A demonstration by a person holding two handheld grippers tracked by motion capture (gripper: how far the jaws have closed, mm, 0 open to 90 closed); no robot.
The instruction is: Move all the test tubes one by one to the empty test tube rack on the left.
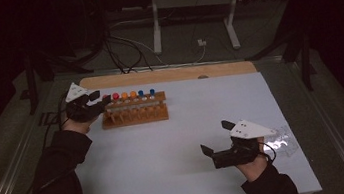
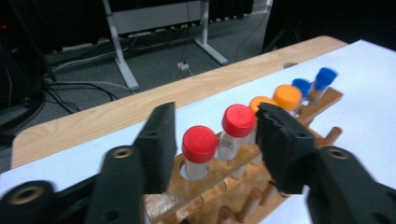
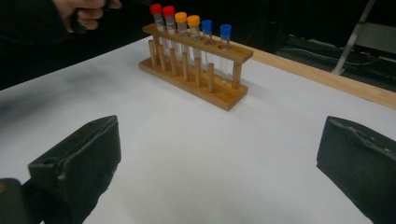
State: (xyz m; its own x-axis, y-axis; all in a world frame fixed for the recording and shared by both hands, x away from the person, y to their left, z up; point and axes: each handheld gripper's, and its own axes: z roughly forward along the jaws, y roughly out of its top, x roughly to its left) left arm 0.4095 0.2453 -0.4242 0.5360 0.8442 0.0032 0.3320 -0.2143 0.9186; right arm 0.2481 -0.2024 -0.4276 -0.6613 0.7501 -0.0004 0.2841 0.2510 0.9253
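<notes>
Wooden rack (image 2: 205, 186), smooth and slightly glossy; clear plastic tubes (image 2: 231, 147) with matt red, orange and blue plastic caps (image 2: 200, 142); matt white table sheet (image 3: 196, 140) edged by pale wood (image 2: 93, 121); black jaws with rough ribbed pads (image 2: 280, 140)

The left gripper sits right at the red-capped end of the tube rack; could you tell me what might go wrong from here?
1. The left gripper has open jaws flanking the end red-capped tube; pulling away skewed could knock it or its neighbour.
2. The wooden rack stands unheld, with the right gripper far off, so a bump may shift it.
</notes>
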